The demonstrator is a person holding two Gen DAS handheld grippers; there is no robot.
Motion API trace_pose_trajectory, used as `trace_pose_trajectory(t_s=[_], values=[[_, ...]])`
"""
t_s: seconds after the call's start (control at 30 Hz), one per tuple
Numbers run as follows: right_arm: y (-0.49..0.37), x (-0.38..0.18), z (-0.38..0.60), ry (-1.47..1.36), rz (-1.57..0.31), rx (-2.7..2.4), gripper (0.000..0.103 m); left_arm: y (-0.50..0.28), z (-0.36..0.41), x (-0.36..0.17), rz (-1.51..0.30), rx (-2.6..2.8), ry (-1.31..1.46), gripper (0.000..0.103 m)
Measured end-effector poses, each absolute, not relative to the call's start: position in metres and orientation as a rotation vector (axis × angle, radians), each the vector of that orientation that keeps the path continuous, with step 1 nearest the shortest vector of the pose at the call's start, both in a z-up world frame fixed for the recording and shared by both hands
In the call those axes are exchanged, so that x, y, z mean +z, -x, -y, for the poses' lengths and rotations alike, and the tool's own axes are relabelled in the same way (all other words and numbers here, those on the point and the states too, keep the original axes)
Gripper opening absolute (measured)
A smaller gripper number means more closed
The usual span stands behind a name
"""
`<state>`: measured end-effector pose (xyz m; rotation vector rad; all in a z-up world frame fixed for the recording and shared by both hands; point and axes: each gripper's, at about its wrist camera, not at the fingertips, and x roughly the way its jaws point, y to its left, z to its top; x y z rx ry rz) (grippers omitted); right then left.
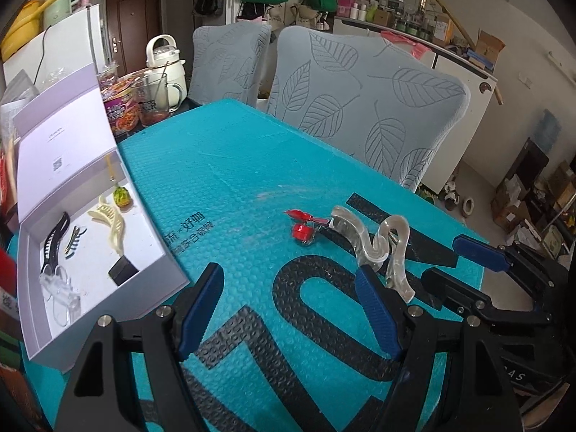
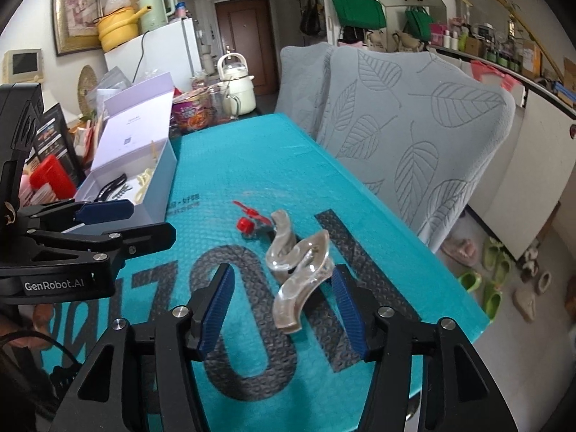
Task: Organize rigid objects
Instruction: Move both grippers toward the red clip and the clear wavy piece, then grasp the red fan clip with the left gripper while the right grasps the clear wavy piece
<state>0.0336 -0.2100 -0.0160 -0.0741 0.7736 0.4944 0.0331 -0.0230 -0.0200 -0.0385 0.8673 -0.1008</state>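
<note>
Holding both claws over the teal mat [image 1: 234, 165], I use the clear hair claw clip [image 2: 298, 270] as landmark. My right gripper [image 2: 284, 309] has its blue pads spread apart, one either side of that clip's near end (not touching, as far as I can tell). My left gripper [image 1: 288, 309] is also spread wide with nothing between its pads, left of the clip. A small red clip [image 1: 304, 225] lies just beyond the clear clip, touching or nearly so. The open white box [image 1: 169, 262] sits well left of the clip at the mat's edge, with a black hair clip [image 1: 54, 241], a cream hair claw [image 1: 109, 221] and other small pieces inside. Leaf-patterned chairs [image 1: 367, 104] stand behind the clip.
</note>
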Motion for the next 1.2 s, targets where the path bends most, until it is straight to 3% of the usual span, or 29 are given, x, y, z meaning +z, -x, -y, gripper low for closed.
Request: trace_pose_trajectory(t_s=[0.33,0.73,0.8,0.9,1.0,1.2], values=[[-0.064,-0.041,0.204,0.048,-0.833,0.477,0.085,-0.062,0.019,-0.04,-0.9,-0.123,0.001,0.075],[-0.096,-0.07,0.182,0.066,-0.887,0.451,0.085,-0.088,0.003,-0.058,-0.92,-0.13,-0.002,0.075],[-0.099,-0.075,0.181,0.059,-0.9,0.446,0.081,-0.092,0.002,-0.059,-0.923,-0.149,0.009,0.075],[-0.103,-0.076,0.185,0.057,-0.896,0.411,0.063,-0.098,0.003,-0.061,-0.931,-0.178,0.029,0.075],[-0.102,-0.071,0.192,0.029,-0.866,0.438,0.056,-0.105,0.006,-0.064,-0.94,-0.2,0.029,0.075],[-0.103,-0.067,0.21,-0.028,-0.867,0.435,0.054,-0.117,0.018,-0.074,-0.974,-0.261,0.028,0.075]])
